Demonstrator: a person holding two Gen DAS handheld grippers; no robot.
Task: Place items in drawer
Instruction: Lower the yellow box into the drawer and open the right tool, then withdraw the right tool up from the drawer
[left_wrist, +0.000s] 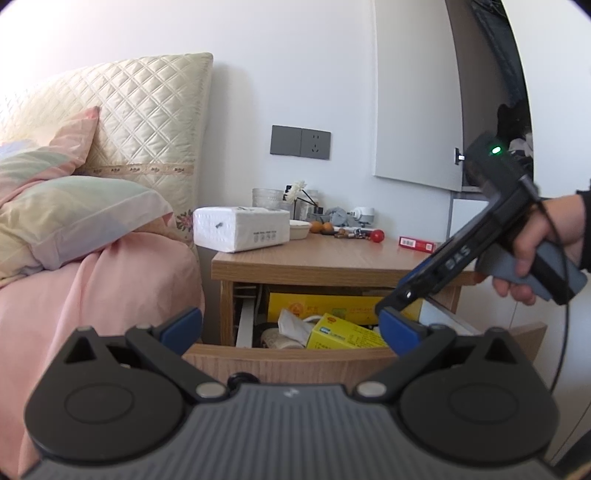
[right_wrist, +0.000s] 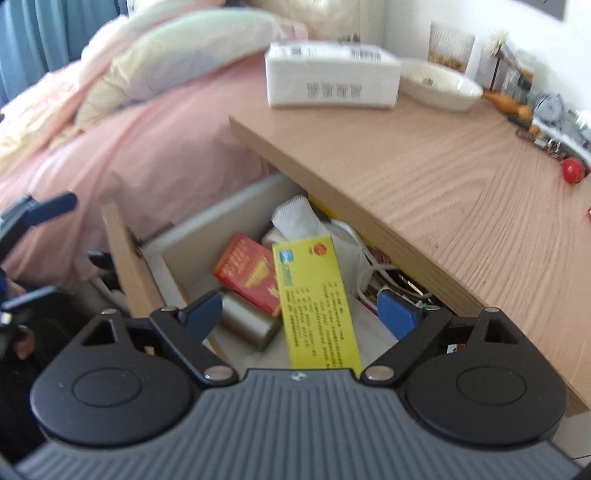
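The nightstand drawer (left_wrist: 288, 360) is pulled open and also shows in the right wrist view (right_wrist: 127, 273). Inside lie a long yellow box (right_wrist: 314, 299), also in the left wrist view (left_wrist: 343, 332), a red box (right_wrist: 249, 273), a metal can (right_wrist: 249, 321), white cloth and cables. My right gripper (right_wrist: 303, 314) is open and empty just above the drawer's contents, over the yellow box; its body shows in the left wrist view (left_wrist: 443, 258). My left gripper (left_wrist: 291, 326) is open and empty in front of the drawer front.
On the nightstand top (left_wrist: 332, 254) stand a white tissue pack (left_wrist: 242, 227), a white dish (right_wrist: 439, 86), a glass (right_wrist: 450, 42), a red ball (left_wrist: 378, 235), a red box (left_wrist: 417, 243) and small clutter. A bed with pink cover (left_wrist: 92, 295) is at the left.
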